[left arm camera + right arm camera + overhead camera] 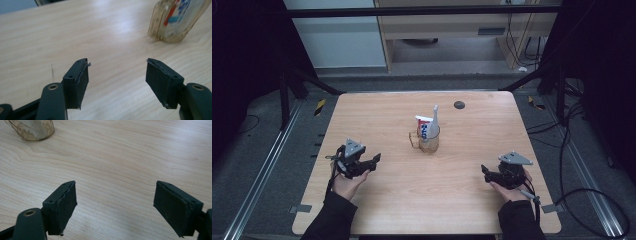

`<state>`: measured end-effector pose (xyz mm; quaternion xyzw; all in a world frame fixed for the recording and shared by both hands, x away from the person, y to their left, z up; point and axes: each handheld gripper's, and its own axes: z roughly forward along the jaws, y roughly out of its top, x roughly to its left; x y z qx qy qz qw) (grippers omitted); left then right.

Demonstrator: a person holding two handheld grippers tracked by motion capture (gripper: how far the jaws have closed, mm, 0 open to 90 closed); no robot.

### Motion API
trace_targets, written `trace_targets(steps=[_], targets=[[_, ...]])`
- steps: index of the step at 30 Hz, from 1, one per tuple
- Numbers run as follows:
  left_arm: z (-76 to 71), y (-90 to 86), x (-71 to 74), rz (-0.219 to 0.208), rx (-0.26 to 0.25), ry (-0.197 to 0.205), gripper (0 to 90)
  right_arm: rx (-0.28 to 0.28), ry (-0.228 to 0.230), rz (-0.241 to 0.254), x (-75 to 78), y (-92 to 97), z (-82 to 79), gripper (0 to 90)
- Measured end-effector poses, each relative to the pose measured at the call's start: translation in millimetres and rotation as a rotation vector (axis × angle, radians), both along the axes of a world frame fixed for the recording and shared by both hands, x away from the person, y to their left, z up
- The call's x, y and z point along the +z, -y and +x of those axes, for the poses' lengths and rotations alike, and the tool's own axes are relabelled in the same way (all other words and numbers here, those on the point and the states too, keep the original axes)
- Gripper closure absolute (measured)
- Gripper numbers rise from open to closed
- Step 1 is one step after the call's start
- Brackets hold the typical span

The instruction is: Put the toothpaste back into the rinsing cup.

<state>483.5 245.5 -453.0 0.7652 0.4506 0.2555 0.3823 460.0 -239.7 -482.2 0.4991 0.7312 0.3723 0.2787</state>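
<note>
Here, on the wooden table (387, 200):
Left gripper (373, 161): held low at near left, jaws wide apart, holding nothing.
Right gripper (486, 172): held low at near right, jaws wide apart, holding nothing.
Glass mug (428, 140): upright at table centre, between both grippers, toothpaste tube (424, 126) standing inside.
Forearms: dark-sleeved, entering from the near edge.

Showing pale wood grain on the table (387, 195), amber tint on the clear mug (428, 141), white, red and blue on the tube (424, 126) inside, black on both grippers' jaws.
</note>
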Motion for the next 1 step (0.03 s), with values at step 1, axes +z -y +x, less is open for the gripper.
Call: trace_targets(steps=[1], targets=[[-1.3, -3.1, -2.8, 0.008, 0.004, -0.008, 33.3, -0.001, 0.000, 0.000, 0.1, 0.5, 0.1, 18.3]])
